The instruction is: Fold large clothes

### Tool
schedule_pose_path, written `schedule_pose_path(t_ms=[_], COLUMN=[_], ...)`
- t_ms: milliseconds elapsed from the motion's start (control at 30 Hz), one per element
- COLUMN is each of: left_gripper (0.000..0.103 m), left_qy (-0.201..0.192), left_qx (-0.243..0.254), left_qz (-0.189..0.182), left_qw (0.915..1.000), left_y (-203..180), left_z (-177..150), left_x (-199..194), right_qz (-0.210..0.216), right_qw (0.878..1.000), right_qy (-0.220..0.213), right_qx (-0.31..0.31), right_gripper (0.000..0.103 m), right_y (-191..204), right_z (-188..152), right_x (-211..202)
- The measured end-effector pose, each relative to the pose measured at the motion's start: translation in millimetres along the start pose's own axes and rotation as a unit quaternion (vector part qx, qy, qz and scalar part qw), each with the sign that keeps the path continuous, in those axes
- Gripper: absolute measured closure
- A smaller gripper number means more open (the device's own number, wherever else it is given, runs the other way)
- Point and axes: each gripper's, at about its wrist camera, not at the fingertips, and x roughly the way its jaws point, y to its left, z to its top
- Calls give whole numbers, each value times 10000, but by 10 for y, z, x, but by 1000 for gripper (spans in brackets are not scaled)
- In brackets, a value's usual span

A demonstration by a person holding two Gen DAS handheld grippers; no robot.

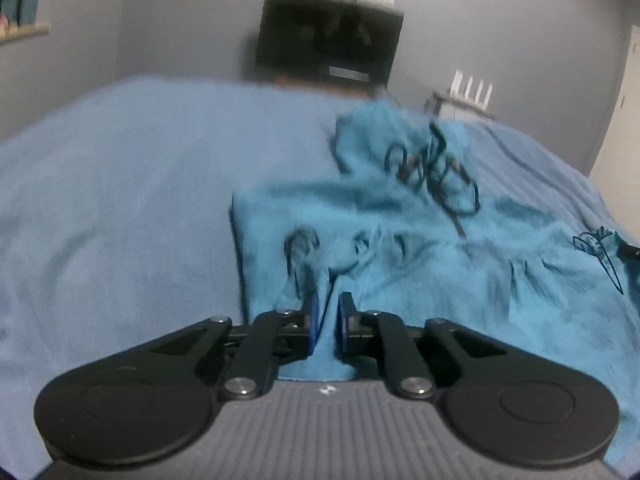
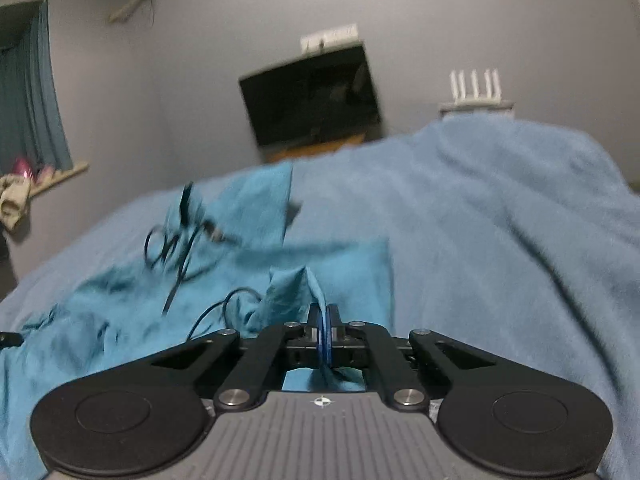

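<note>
Grey walls, a dark wall-mounted screen (image 1: 328,36) and a small shelf with a white router (image 2: 476,88) form the backdrop to a bed (image 1: 120,184) covered by a light blue blanket. On that blanket lies the teal garment (image 1: 400,240), crumpled, with a dark line drawing printed across it. The left gripper (image 1: 329,318) pinches a raised fold of the garment's near edge between its blue pads, and the right gripper (image 2: 325,330) is pressed together on another ridge of the same cloth. Judging by this, the step in hand is taking hold of the near hem at two points, with folding proper not yet begun. The next move would seem to call for lifting both pinches evenly, keeping the cloth taut between them, and carrying the edge towards the far side. No containers appear in either view.
</note>
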Motion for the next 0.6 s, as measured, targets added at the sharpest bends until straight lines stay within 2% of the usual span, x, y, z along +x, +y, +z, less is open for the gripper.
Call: schedule_pose_path(t_ms=[133,233,333,367,400,433,467,500,533,567,600], left_gripper=[98,99,99,99,97,90,80,75,65,56,53], left_qy=[-403,-364,-5,187,280,374,493,581,686,806,927], left_qx=[-22,-166,-447,-567,-632,-657,-641,-624,-615,-637,-685], left_qz=[123,183,85,-30,-87,-141,-185,-226,-284,-317,-330], left_qw=[9991,9990,9990,9982,9976,9970,9966,9961,9953,9942,9928], left_y=[-20,55,147,183,202,216,230,241,255,281,307], left_z=[45,28,-3,-11,-23,-35,-50,-67,-82,-103,-120], left_x=[-39,-12,87,109,125,126,130,134,143,157,174], right_qz=[35,70,195,243,276,331,406,458,474,462,434], right_qw=[9997,9997,9997,9993,9986,9978,9969,9962,9953,9938,9924], right_qy=[-226,-255,-12,170,355,513,635,720,835,1011,1150], right_qx=[-20,5,144,213,270,272,226,173,110,44,-26], right_gripper=[101,101,99,90,86,74,55,48,41,40,41], right_y=[20,7,-55,-83,-109,-131,-145,-142,-146,-152,-152], right_z=[93,103,112,113,109,96,76,42,16,-15,-45], right_x=[12,10,66,94,119,133,143,156,173,206,230])
